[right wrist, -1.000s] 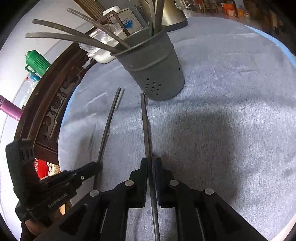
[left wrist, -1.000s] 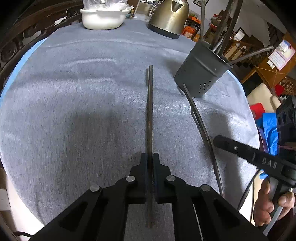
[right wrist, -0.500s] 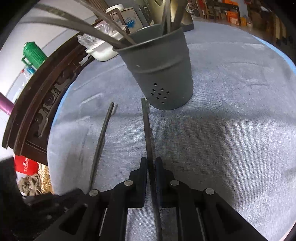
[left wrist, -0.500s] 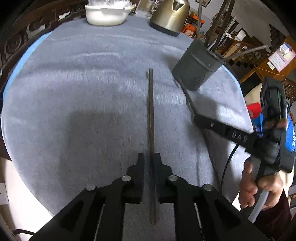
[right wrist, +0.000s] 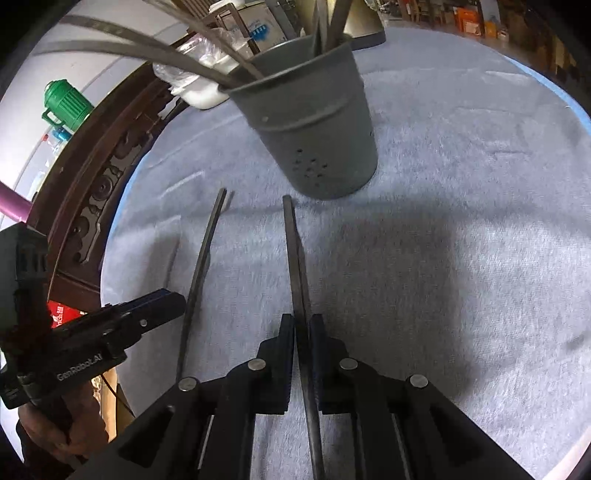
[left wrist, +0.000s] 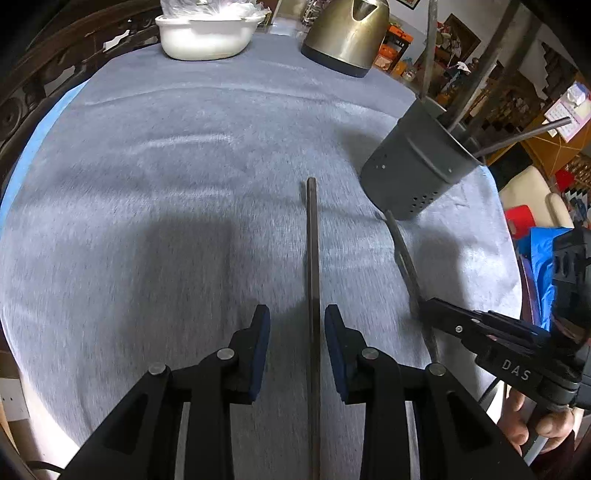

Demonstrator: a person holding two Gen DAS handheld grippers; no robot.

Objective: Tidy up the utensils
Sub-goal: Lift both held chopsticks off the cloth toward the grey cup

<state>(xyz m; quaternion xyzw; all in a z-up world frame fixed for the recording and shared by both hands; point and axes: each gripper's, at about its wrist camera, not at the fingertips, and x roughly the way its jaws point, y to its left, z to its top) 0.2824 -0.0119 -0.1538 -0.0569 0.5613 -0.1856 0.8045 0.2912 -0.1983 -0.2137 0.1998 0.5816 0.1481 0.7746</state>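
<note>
Surface finishes: mostly matt metal and plastic on napped cloth.

The grey-blue tablecloth (left wrist: 184, 184) is soft, fuzzy fabric with a brushed nap. On it, the grey cylindrical utensil holder (right wrist: 314, 122) looks like matt painted metal, perforated low on its wall. Before the holder, the two long dark utensils (left wrist: 312, 258) (right wrist: 295, 258) appear dull, unpolished metal. The black left gripper (left wrist: 297, 328) and black right gripper (right wrist: 302, 332) are matt plastic with bright metal pins. Beyond the holder, the bronze-coloured kettle (left wrist: 347, 29) has a brushed satin sheen; the white oval tub (left wrist: 203, 37) is smooth, glossy plastic. The dark carved table rim (right wrist: 96, 184) is polished wood.
</note>
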